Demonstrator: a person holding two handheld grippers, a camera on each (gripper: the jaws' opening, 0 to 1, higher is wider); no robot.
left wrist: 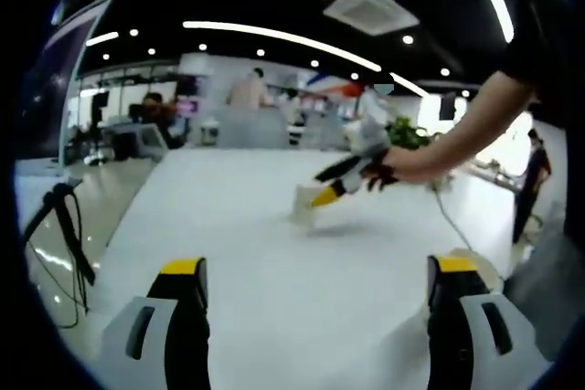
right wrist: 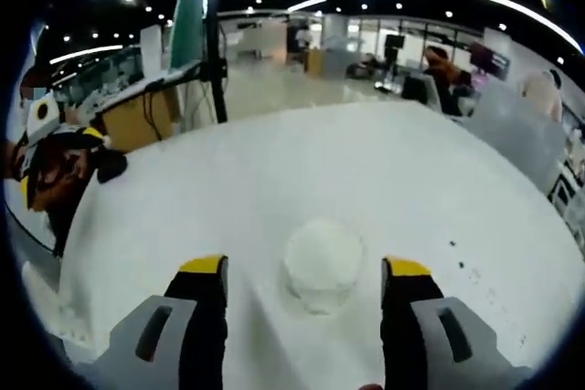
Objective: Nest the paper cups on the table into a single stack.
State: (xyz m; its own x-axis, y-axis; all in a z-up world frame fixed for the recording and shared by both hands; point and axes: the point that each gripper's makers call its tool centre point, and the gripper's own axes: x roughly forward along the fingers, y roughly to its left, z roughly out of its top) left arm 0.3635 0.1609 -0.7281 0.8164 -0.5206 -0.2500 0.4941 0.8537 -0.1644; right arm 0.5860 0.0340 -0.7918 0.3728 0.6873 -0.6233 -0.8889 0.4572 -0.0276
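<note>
A white paper cup (right wrist: 322,265) stands on the white table (right wrist: 366,162), seen from above, between my right gripper's (right wrist: 306,271) two yellow-tipped jaws. There are gaps on both sides, so that gripper is open around it. In the left gripper view the same cup (left wrist: 303,204) sits mid-table, with the right gripper (left wrist: 331,191) slanting down onto it from a person's gloved hand (left wrist: 388,171). My left gripper (left wrist: 317,267) hovers open over the near part of the table (left wrist: 274,262), nothing between its jaws. It also appears far left as the left gripper (right wrist: 46,148).
A stand with dangling cables (left wrist: 66,226) and a tall screen (left wrist: 55,89) lie off the table's left side. A thin cable (left wrist: 448,216) runs along the table's right. A dark pole (right wrist: 216,52) and desks stand beyond the far edge. People stand in the background.
</note>
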